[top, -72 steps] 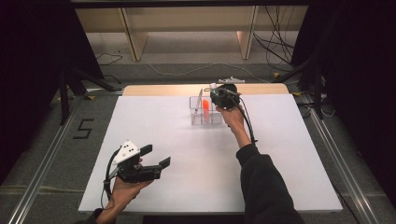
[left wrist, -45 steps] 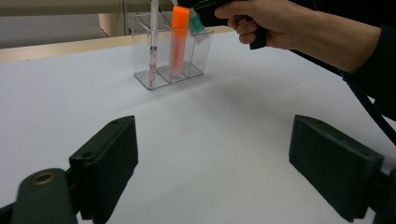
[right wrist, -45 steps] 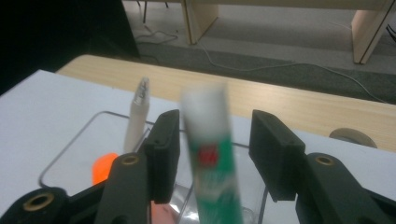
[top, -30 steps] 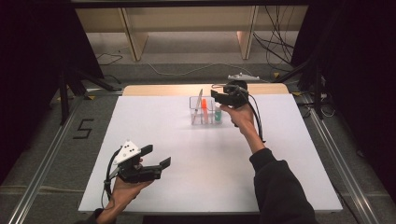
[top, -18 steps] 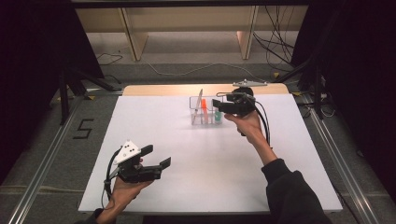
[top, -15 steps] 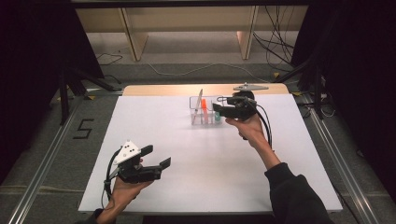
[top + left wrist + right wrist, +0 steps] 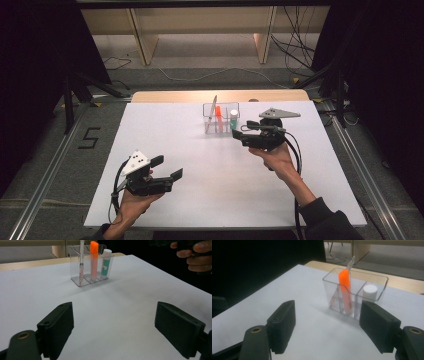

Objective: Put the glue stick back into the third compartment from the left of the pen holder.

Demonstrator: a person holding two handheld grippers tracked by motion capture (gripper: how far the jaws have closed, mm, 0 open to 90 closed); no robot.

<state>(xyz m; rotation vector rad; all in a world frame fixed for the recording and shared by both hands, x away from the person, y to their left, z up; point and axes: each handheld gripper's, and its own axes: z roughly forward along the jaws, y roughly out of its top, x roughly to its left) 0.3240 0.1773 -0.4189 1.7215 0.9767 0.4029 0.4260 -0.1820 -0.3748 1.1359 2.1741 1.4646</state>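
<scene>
A clear three-compartment organizer [image 7: 220, 119] stands at the far middle of the white table [image 7: 210, 200]. It holds a slanting pen [image 7: 213, 107], an orange marker [image 7: 218, 119] and a green tube with a white cap [image 7: 233, 119], one per compartment. My right gripper [image 7: 241, 131] hovers just right of it, pointing at it; its jaws have just been opening and nothing is between them. In the right gripper view the organizer [image 7: 354, 290] lies just ahead of the open gripper [image 7: 329, 325]. My left gripper [image 7: 167, 168] stays open and empty at the near left, far from the organizer [image 7: 90, 265].
The table's wooden far edge [image 7: 175, 96] lies behind the organizer. Metal rails [image 7: 45, 175] run along both sides, with a "5" marked on the floor [image 7: 90, 137] at the left. Cables [image 7: 295, 50] and shelf legs stand beyond the table.
The right gripper has drawn back from above the organizer toward the right and near side, its jaws wider. The green tube now stands in the right compartment. The left gripper has not moved.
</scene>
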